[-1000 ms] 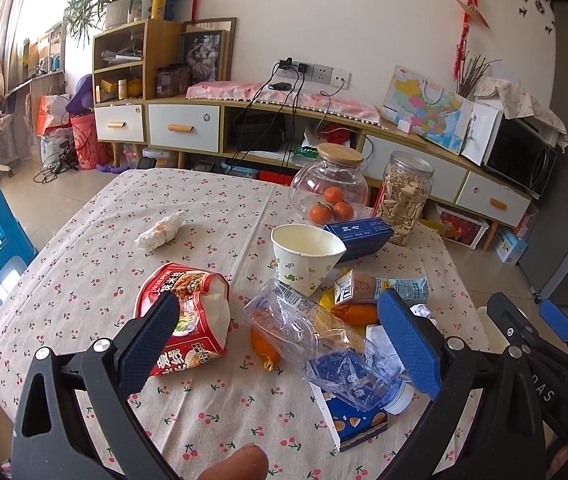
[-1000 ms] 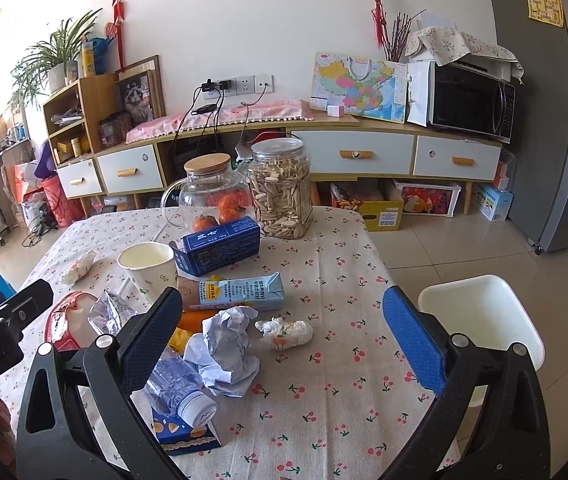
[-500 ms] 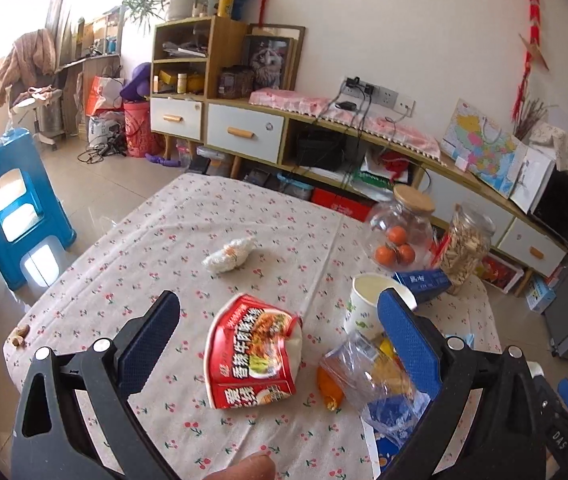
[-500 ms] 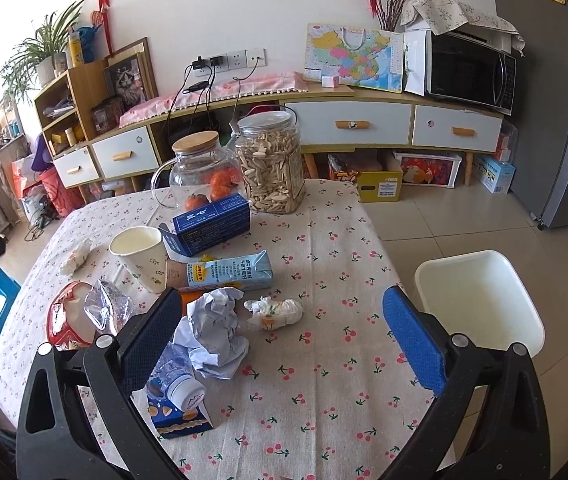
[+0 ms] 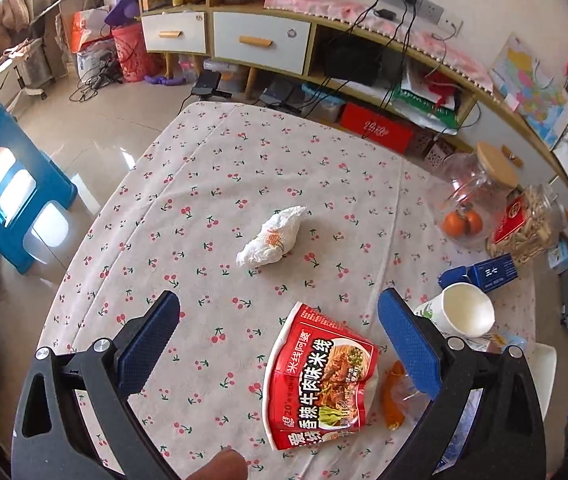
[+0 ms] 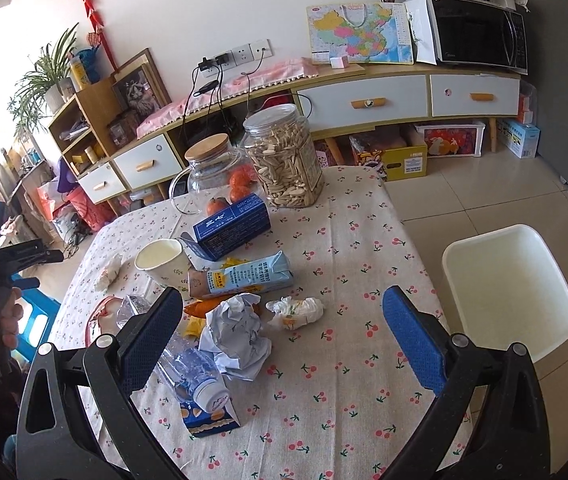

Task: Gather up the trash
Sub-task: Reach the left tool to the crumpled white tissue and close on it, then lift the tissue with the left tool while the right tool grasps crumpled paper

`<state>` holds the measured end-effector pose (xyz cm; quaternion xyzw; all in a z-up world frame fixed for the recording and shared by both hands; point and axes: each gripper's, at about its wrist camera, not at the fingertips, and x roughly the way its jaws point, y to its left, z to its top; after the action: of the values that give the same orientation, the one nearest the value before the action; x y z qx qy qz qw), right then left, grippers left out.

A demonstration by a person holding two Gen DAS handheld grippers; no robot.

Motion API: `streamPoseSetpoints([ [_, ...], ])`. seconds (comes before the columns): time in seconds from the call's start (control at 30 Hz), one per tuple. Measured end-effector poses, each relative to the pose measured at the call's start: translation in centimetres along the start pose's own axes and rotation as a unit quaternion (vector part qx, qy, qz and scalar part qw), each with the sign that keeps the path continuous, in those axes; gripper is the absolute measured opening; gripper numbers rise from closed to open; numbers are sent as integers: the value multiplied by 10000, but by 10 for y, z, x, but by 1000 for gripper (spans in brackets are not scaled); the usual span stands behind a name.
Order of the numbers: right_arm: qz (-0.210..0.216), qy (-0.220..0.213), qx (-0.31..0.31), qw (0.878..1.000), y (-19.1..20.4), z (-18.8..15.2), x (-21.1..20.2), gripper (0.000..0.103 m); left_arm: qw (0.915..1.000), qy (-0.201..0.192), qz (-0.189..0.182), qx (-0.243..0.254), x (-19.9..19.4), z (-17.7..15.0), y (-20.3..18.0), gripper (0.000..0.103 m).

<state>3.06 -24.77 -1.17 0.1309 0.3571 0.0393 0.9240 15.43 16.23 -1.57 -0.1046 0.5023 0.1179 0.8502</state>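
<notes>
Left gripper (image 5: pixel 277 322): my jaws stand wide apart and hold nothing. Over the last second I swung this tool away from the central clutter toward the near-left part of the table (image 5: pixel 211 152), and tipped it downward.

Now framed: the crumpled white tissue (image 5: pixel 269 238) lies alone on the cherry-print cloth, ahead of my open jaws and apart from them. The red noodle packet (image 5: pixel 316 376) lies nearer, just inside my right-hand pad.

Right gripper (image 6: pixel 281 336): likewise spread wide and empty. It has drifted only slightly and tilted a little lower; it hovers above the crumpled grey paper (image 6: pixel 237 330) and a second tissue wad (image 6: pixel 296 312).

Other trash: a squashed plastic bottle (image 6: pixel 193 372), a light-blue drink carton (image 6: pixel 243 278), a dark-blue box (image 6: pixel 233 226) and a paper cup (image 6: pixel 159 260), clustered near the table's middle.

Not trash, by my judgement: the seed jar (image 6: pixel 284 158) and the glass jug with oranges (image 6: pixel 213 176).

Receptacle: a white bin (image 6: pixel 510 290) stands on the floor beside the table's right edge; it looks empty.

Meaning for the task: nothing is collected yet. My left tool's swing suggests I am picking out the isolated tissue or the packet as its first pick.
</notes>
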Motion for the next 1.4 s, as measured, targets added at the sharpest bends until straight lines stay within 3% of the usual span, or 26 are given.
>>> streamPoseSetpoints([
  [0.2, -57, 334, -56, 9994, -1, 0, 18, 96, 9962, 644, 463, 363, 74, 28, -7, 96],
  [0.33, -42, 515, -35, 9987, -4, 0, 27, 96, 9934, 874, 606, 420, 111, 42, -8, 94],
  [0.5, 16, 699, -1, 9976, -3, 0, 37, 96, 9915, 1161, 494, 325, 141, 50, -8, 75],
  [0.6, 6, 716, -91, 9974, 1, 0, 39, 96, 9893, 1334, 519, 282, 149, 45, -4, 51],
  [0.67, 3, 716, -123, 9974, 3, 0, 39, 96, 9902, 1299, 476, 208, 146, 40, 0, 49],
  [0.77, 19, 698, -112, 9975, 3, 0, 38, 96, 9890, 1250, 765, 205, 129, 33, 4, 48],
  [0.87, 172, 844, 25, 9963, -1, 1, 41, 96, 9941, 941, 548, -8, 90, 25, 5, 48],
  [0.97, 353, 1200, 269, 9918, -5, 0, 51, 96, 9995, 321, 73, -17, 30, 15, -7, 48],
  [1.03, 354, 1415, 274, 9889, -3, 0, 58, 96, 9984, -9, -554, -143, -8, 4, -18, 48],
  [1.1, 472, 1600, 292, 9856, 3, -2, 62, 96, 9907, -239, -1306, -307, -36, -11, -28, 48],
  [1.13, 533, 1689, 327, 9836, 6, -3, 64, 96, 9872, -443, -1506, -293, -45, -20, -36, 48],
  [1.27, 396, 1909, 83, 9808, 24, -8, 71, 96, 9823, -1407, -1232, 135, -54, -60, -62, 48],
  [1.33, 214, 2003, -132, 9794, 32, -7, 79, 96, 9847, -1199, -1252, 164, -40, -66, -68, 48],
  [1.4, 129, 2039, -298, 9785, 38, -3, 87, 96, 9797, -1116, -1662, 70, -37, -63, -65, 48],
])
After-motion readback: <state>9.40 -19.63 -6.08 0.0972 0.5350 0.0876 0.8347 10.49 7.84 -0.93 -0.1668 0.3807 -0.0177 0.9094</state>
